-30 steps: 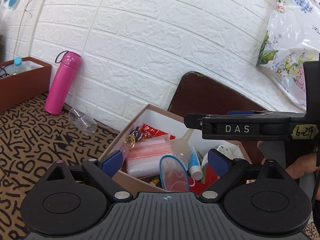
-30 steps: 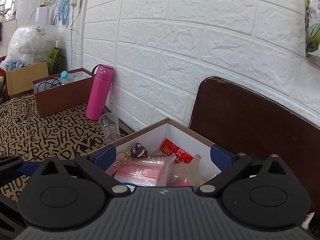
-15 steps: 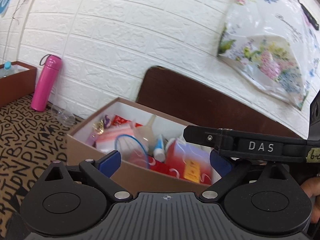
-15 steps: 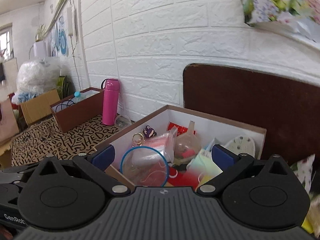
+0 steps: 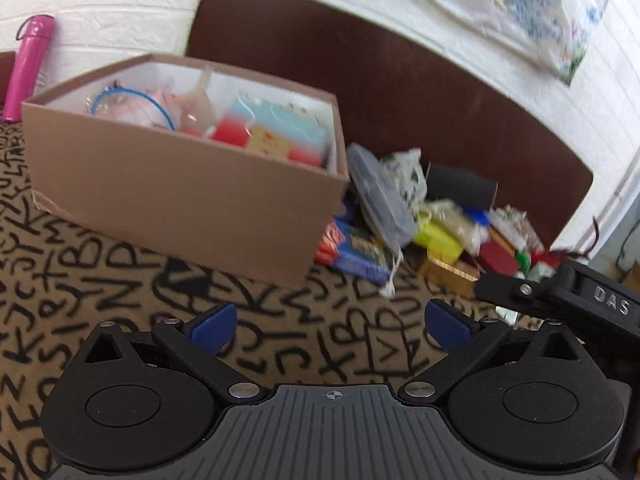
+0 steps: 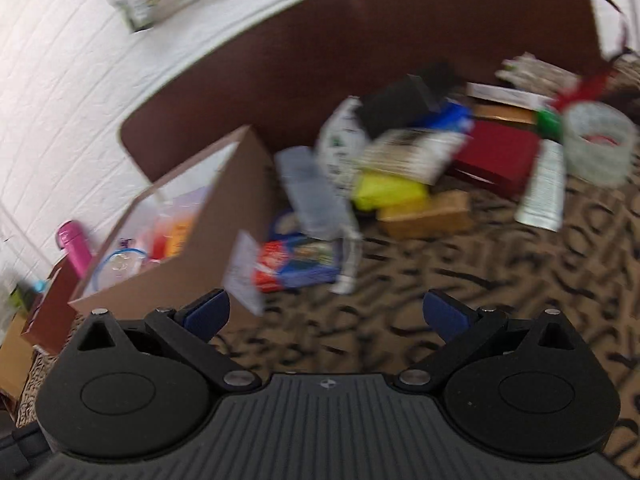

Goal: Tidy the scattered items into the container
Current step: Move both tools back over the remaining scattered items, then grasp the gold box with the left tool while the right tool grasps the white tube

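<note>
The box (image 5: pixel 180 196) stands on the lettered surface (image 5: pixel 120 280) and holds a blue-rimmed lid (image 5: pixel 132 106), a funnel (image 5: pixel 198 104) and a red-and-blue packet (image 5: pixel 272 132), among blurred things. Just right of it, touching its side, lies the pile (image 5: pixel 432 228) of scattered items: a snack pack (image 5: pixel 356 252), yellow block (image 5: pixel 438 236), red box (image 6: pixel 496 156) and tape roll (image 6: pixel 600 144). Both the left tongs (image 5: pixel 330 322) and right tongs (image 6: pixel 326 314) are spread wide, holding nothing.

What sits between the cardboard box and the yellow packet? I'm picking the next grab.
In the left wrist view, a grey translucent pouch leans between the brown cardboard box and the yellow packet, above a blue-and-red snack pack.
</note>
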Available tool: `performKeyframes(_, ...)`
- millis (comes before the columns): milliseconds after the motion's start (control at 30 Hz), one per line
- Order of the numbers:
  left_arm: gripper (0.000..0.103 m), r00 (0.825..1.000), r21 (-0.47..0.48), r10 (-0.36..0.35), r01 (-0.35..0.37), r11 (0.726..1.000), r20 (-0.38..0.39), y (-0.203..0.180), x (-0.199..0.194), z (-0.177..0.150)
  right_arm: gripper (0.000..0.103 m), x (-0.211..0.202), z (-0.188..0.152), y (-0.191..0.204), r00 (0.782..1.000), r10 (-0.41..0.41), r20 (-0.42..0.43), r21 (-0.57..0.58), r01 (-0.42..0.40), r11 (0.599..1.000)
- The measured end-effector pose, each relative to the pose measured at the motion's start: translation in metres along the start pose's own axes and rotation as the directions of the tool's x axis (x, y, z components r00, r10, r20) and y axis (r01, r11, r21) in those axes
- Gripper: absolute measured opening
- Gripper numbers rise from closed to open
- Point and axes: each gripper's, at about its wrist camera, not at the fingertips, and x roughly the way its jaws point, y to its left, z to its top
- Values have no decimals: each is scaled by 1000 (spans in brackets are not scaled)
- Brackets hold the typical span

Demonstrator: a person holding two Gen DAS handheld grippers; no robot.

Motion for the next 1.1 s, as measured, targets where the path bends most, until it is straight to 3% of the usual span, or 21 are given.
performKeyframes(133, 103, 999, 19, -16, 17, 1000, -39, -12, 13, -10, 102, -2, -9, -37, 997, -60, -45, -46, 58, 997)
performKeyframes(267, 103, 995, 44, -89, 91, 995, -46, -21, 21, -10, 102, -1, -17, -54, 985, -174, -4, -109, 172, 979)
performKeyframes(533, 103, 995, 104, -87, 91, 990, -45, -47, 55, -1, 102, 12, -16, -66, 990, -137, 39, -218, 142, 965)
performKeyframes(900, 101, 986, 170, -144, 157, 973, -90, -80, 102, 9, 96, 35, 10, -98, 968, -243, 68, -210, 252, 945)
performKeyframes(1100, 98, 981, 166, -175, 188, 968, -90, -102, 130, 19, 85, 50, 25, -114, 958, -278, 67, -204, 286, 936)
